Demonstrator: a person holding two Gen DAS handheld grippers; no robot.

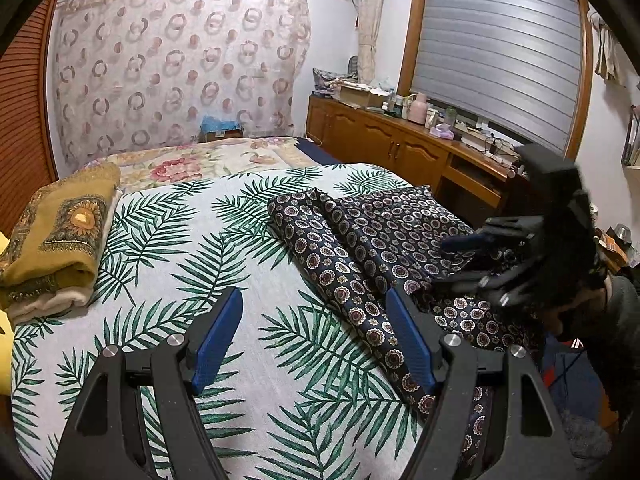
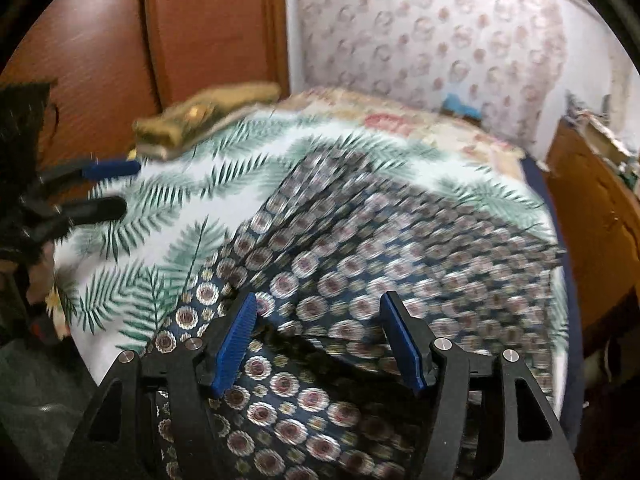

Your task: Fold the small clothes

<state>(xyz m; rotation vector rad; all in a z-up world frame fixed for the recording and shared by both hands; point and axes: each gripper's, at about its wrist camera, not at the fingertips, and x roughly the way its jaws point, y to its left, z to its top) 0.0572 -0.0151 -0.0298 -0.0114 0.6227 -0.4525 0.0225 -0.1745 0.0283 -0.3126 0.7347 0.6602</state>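
Observation:
A dark navy cloth with round flower medallions (image 1: 384,236) lies partly folded on the right side of the bed; in the right wrist view it (image 2: 360,264) fills the middle, blurred. My left gripper (image 1: 314,300) is open and empty over the palm-leaf sheet, its right finger at the cloth's left edge. It also shows in the right wrist view (image 2: 116,188) at the far left. My right gripper (image 2: 318,304) is open just above the cloth's near part, holding nothing. It appears blurred in the left wrist view (image 1: 472,260) over the cloth's right side.
The bed is covered by a white sheet with green palm leaves (image 1: 192,240). A folded mustard-yellow cloth stack (image 1: 60,236) sits at its far left. A wooden cabinet with clutter (image 1: 400,140) runs along the right. A patterned curtain (image 1: 180,68) hangs behind.

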